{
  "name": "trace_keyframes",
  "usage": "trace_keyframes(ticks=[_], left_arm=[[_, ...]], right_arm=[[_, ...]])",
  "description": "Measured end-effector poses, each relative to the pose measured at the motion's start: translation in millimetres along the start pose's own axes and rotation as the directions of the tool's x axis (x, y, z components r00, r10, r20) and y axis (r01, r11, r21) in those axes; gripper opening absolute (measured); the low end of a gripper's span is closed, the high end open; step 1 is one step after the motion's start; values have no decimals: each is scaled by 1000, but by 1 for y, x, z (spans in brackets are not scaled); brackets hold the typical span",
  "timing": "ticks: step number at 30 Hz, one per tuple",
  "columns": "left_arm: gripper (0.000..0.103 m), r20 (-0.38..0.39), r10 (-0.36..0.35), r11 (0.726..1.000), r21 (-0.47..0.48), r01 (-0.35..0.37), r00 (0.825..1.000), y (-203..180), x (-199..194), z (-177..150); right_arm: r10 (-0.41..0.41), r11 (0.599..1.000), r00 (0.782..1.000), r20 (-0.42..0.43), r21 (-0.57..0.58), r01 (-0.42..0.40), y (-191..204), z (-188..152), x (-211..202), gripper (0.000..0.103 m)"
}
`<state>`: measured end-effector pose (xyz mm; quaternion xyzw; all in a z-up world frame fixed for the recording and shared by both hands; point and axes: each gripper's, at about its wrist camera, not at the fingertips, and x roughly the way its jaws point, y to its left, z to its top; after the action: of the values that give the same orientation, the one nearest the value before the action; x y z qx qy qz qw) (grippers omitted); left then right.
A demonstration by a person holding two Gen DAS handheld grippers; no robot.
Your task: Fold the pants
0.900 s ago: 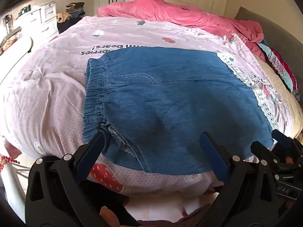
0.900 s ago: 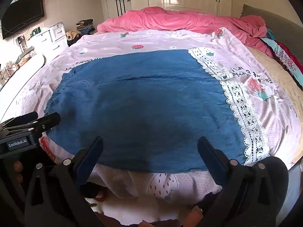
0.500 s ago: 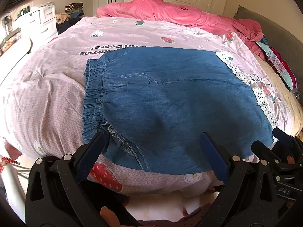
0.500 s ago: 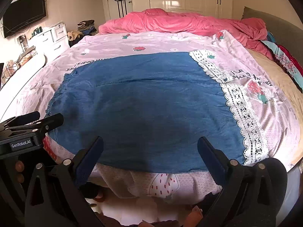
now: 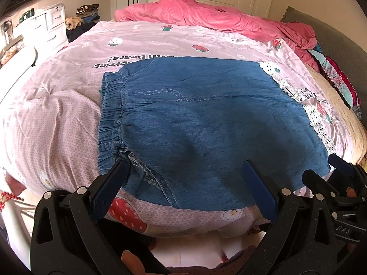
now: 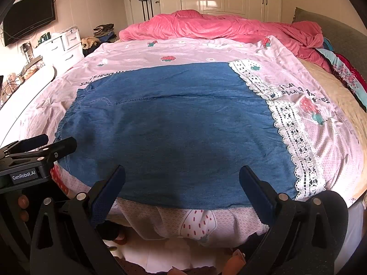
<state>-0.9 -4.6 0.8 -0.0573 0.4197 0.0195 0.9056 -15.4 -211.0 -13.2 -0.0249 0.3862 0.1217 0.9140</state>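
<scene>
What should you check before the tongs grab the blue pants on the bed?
1. Left tongs open wide, nothing between them: ok.
2. Right tongs open wide, nothing between them: ok.
3. Blue pants lie flat on the pink quilt, nothing on top: ok.
4. Elastic waistband in plain view at the left end: ok.
5. Near edge of the pants in front of both tongs, close to the bed's edge: ok.
6. Tongs already touching the cloth: cannot tell; the left one's tip sits over the waistband corner.
</scene>
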Motion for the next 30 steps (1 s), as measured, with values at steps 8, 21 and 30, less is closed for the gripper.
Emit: trace_keyframes(ticks=[8, 21, 30], left_arm=[[94, 0, -3, 1000, 9, 3, 1000, -1, 0, 0], [94, -4, -1, 1000, 12, 1, 1000, -2, 0, 0], [94, -9, 1, 1000, 16, -1, 1000, -2, 3, -1]], right_arm=[[-1, 1000, 1000, 1, 0, 1, 0, 0, 0, 99], [-22, 1000, 1000, 5, 1, 22, -2, 0, -2, 99], [-30, 1000, 1000, 10, 0, 30, -3, 1, -3, 99]])
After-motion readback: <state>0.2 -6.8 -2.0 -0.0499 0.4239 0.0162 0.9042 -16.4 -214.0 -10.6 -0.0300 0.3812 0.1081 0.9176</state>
